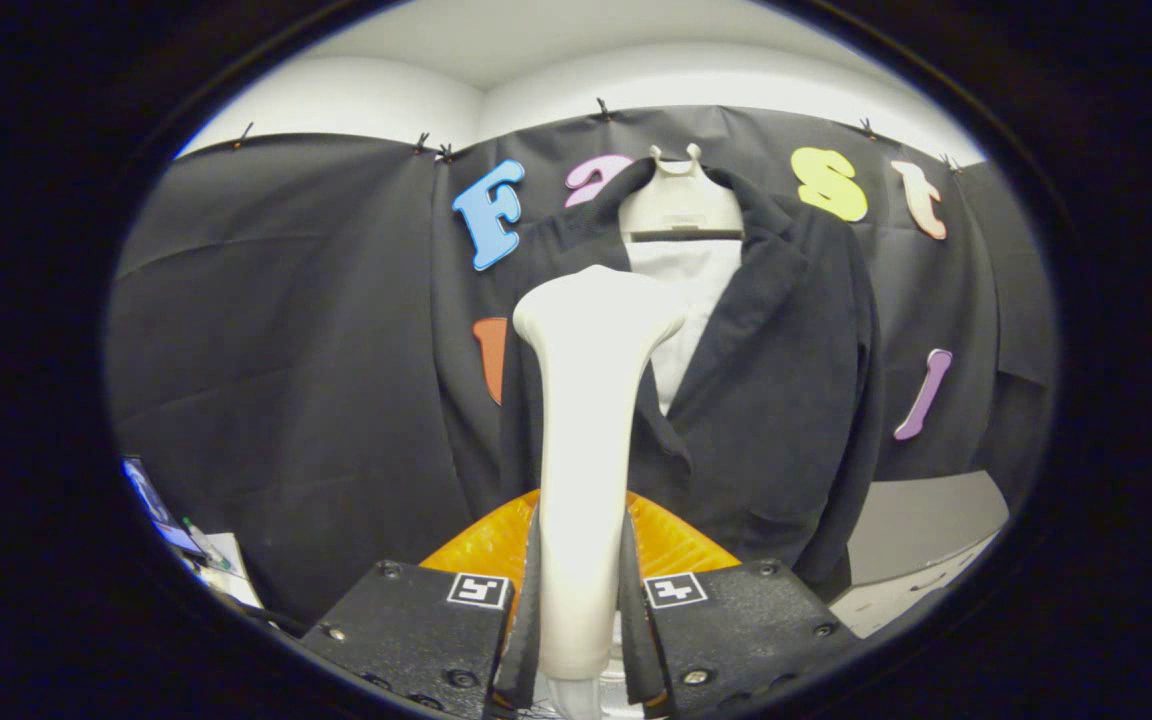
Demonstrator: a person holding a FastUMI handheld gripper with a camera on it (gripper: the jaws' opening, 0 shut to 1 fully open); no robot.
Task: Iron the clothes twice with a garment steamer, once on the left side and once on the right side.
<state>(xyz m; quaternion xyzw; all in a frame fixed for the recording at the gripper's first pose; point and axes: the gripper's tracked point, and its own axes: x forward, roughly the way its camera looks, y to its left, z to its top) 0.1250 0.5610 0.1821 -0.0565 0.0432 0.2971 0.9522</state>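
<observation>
Steamer (586, 420), white and smooth, is being held upright by the tool (581, 620). Both black fingers (526, 610) are being pressed against the sides of its thin handle, so the tool is closed tight on it. The wide head of the steamer is being pointed up and away, toward the clothes just beyond it.

A dark jacket (776, 380) is being hung on a white hanger (678, 200) against the black cloth wall (286, 330). A white shirt (691, 300) is being shown inside the open front of the jacket. The steamer head is being seen in front of one side of the jacket, partly covering the collar there. Whether the head is touching the cloth cannot be told.

An orange ridged part (671, 540) is being seen low down, right behind the fingers and the handle, below the bottom of the jacket. A grey and white tabletop (921, 530) is being seen off to one side, past the jacket's edge. Some small things, one like a blue screen (151, 505), are being seen on the other side, too small to be told apart
</observation>
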